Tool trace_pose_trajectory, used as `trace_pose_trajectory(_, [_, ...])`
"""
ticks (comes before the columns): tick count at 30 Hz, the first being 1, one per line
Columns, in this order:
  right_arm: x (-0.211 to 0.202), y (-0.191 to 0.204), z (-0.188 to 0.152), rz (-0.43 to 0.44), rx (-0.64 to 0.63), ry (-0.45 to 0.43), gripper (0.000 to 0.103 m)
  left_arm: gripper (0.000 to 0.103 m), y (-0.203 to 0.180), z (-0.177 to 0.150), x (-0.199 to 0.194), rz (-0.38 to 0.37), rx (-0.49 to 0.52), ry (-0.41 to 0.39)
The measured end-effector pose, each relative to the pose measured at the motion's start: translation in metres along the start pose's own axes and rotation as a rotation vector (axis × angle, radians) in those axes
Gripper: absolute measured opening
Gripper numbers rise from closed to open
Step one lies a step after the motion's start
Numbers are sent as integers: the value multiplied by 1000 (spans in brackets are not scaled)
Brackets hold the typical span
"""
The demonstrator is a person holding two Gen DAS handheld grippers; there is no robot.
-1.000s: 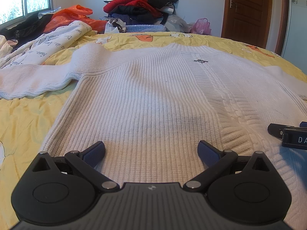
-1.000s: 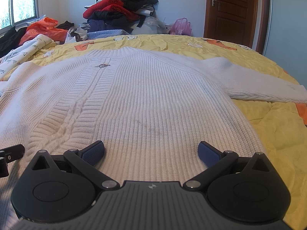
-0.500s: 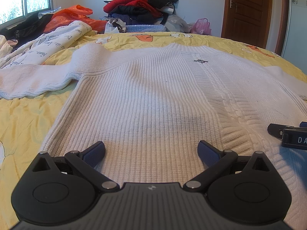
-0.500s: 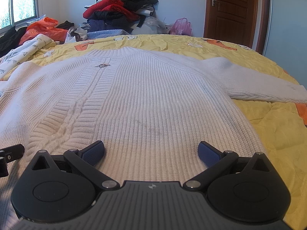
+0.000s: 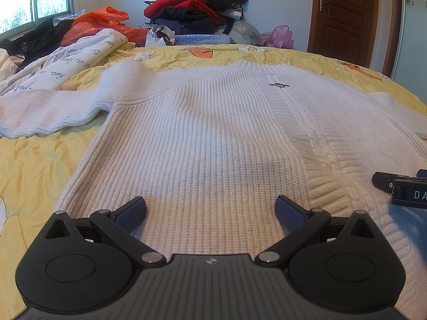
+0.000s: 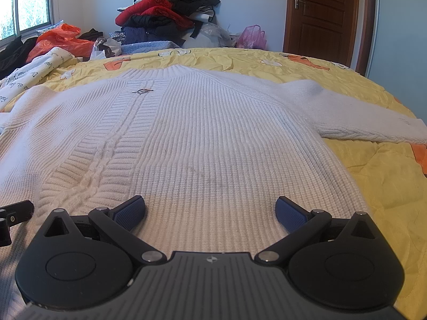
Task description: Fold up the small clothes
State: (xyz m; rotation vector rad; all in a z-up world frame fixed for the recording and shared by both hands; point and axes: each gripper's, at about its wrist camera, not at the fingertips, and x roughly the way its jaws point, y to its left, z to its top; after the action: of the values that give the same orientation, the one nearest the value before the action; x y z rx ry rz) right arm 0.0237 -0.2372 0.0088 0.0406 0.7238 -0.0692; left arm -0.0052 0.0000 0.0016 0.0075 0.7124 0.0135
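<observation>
A white ribbed knit sweater (image 5: 213,133) (image 6: 202,133) lies flat, front up, on a yellow bedspread (image 5: 34,165), its sleeves spread out to both sides. My left gripper (image 5: 210,210) hovers over the sweater's near hem on its left half, open, with nothing between its blue pads. My right gripper (image 6: 210,210) stands open over the hem's right half, also holding nothing. The right gripper's body (image 5: 400,186) shows at the right edge of the left wrist view. The left gripper's edge (image 6: 13,213) shows at the left of the right wrist view.
A pile of dark and red clothes (image 5: 197,10) (image 6: 165,13) rises at the far side of the bed. An orange plastic bag (image 5: 98,24) and a printed white blanket (image 5: 66,61) lie at the far left. A brown door (image 5: 344,16) stands at the back right.
</observation>
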Motion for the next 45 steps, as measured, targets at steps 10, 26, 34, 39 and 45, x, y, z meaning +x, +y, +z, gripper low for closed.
trace_pose_trajectory(10, [0, 0, 0, 0, 0, 0, 103, 103, 0, 0, 0, 0, 0, 0])
trace_pose_trajectory(26, [0, 0, 0, 0, 0, 0, 103, 103, 0, 0, 0, 0, 0, 0])
trace_pose_trajectory(34, [0, 0, 0, 0, 0, 0, 103, 103, 0, 0, 0, 0, -1, 0])
trace_pose_trajectory(39, [1, 0, -1, 0, 0, 0, 103, 103, 0, 0, 0, 0, 0, 0])
trace_pose_trajectory(45, [-4, -6, 4, 45, 9, 11, 103, 103, -2, 4, 0, 6, 12, 10])
